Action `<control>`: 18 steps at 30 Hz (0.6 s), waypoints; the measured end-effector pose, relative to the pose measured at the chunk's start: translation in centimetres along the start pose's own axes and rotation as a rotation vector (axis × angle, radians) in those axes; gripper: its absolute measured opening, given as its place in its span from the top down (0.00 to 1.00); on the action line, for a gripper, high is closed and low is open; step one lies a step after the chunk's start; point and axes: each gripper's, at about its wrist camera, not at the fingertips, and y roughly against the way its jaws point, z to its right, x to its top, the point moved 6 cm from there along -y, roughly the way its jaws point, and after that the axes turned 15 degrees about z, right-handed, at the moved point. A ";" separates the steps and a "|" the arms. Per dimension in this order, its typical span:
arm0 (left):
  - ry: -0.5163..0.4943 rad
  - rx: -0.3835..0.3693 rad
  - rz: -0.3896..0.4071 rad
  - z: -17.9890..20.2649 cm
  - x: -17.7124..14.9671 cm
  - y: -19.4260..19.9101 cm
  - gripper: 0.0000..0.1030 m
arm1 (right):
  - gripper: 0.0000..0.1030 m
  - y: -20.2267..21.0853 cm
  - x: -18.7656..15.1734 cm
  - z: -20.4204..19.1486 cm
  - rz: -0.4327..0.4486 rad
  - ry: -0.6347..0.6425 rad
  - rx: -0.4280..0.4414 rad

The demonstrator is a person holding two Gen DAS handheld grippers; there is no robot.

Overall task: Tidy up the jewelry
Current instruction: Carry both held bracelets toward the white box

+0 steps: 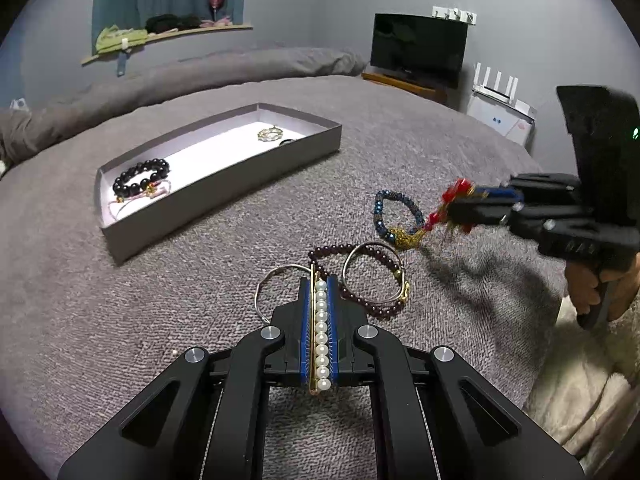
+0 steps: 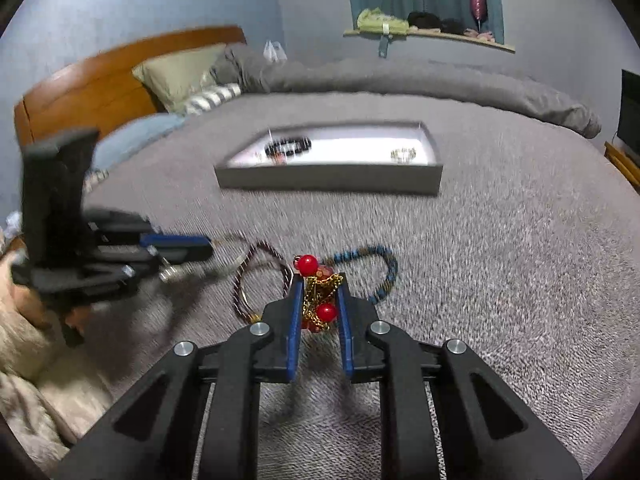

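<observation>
My left gripper [image 1: 320, 284] is shut on a pearl and gold hair clip [image 1: 321, 336], low over the grey bedspread. My right gripper [image 2: 319, 280] is shut on a red-bead and gold-chain piece [image 2: 320, 292]; it also shows in the left wrist view [image 1: 452, 196], lifted just above the bed. A blue beaded bracelet [image 1: 394, 216] lies beside it. A dark red bead bracelet [image 1: 360, 280] and two silver rings [image 1: 280, 292] lie under my left fingertips. The grey tray [image 1: 224, 188] holds a black bead bracelet [image 1: 140, 178], a pink cord and a gold pendant [image 1: 270, 134].
The bed is covered in a grey textured blanket [image 1: 120, 320]. A beige fleece [image 1: 592, 380] lies at its near edge. A TV [image 1: 418, 46] and white router [image 1: 496, 84] stand past the foot. A wooden headboard [image 2: 100, 80] and pillows [image 2: 180, 72] are at the far left.
</observation>
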 end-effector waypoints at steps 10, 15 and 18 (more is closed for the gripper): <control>0.004 0.010 0.036 -0.5 1.9 1.1 0.93 | 0.85 0.4 4.4 0.5 0.077 -0.009 -0.010; 0.018 0.010 0.049 -1.7 3.8 1.3 0.92 | 0.85 -1.1 7.0 0.8 0.075 0.041 -0.032; 0.002 0.016 0.051 -2.5 5.1 1.1 0.92 | 0.85 -2.5 8.8 1.6 0.072 0.041 -0.030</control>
